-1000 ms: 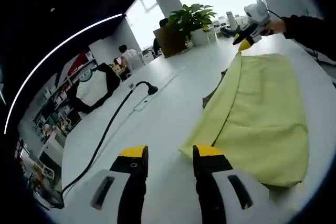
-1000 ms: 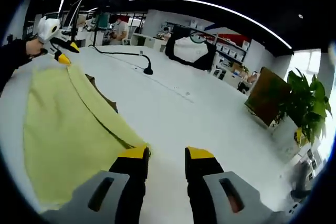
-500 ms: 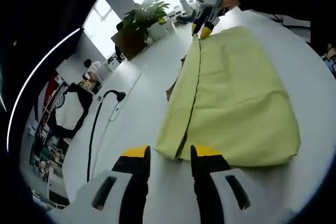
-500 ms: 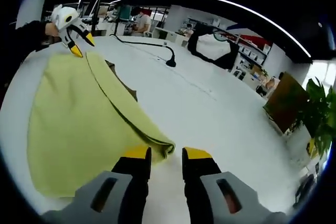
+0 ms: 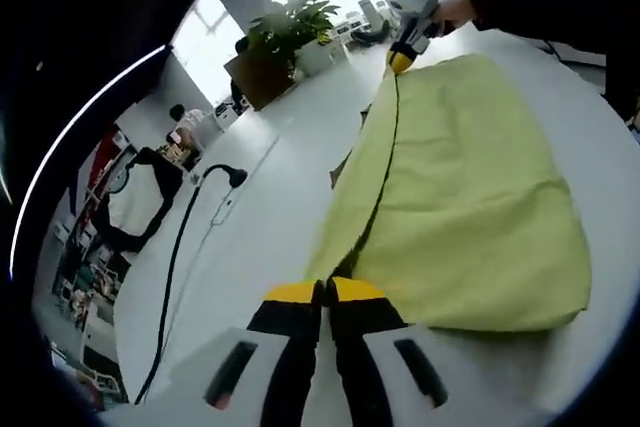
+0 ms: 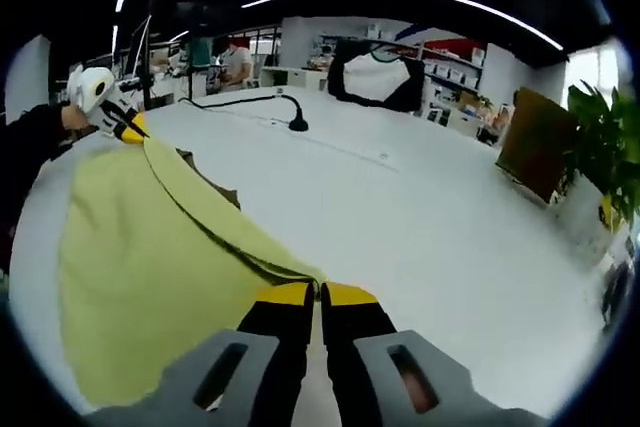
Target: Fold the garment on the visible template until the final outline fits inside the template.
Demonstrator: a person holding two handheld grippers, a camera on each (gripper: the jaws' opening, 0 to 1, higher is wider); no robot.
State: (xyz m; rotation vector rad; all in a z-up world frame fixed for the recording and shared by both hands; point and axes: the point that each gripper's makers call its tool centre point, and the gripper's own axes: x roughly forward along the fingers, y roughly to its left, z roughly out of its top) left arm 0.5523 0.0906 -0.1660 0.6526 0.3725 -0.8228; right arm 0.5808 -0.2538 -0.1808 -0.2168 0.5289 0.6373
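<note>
— Yellow-green cloth, the garment (image 5: pixel 470 187), lies spread on the white bench (image 5: pixel 270 207); where do we have it?

— In the left gripper view our left gripper (image 5: pixel 323 292) has its jaws pressed together on the garment's near corner, at the dark seam. At the far corner the right gripper (image 5: pixel 404 52) pinches the same edge.

— And the right gripper view?

— There the right gripper (image 6: pixel 318 294) is likewise clamped on the near corner of the garment (image 6: pixel 140 257), with the left gripper (image 6: pixel 128 127) at the far end.

— What can we not make out?

— A brown piece (image 6: pixel 212 190) pokes out beneath the cloth's edge; most of it is hidden, so we cannot tell its outline.
</note>
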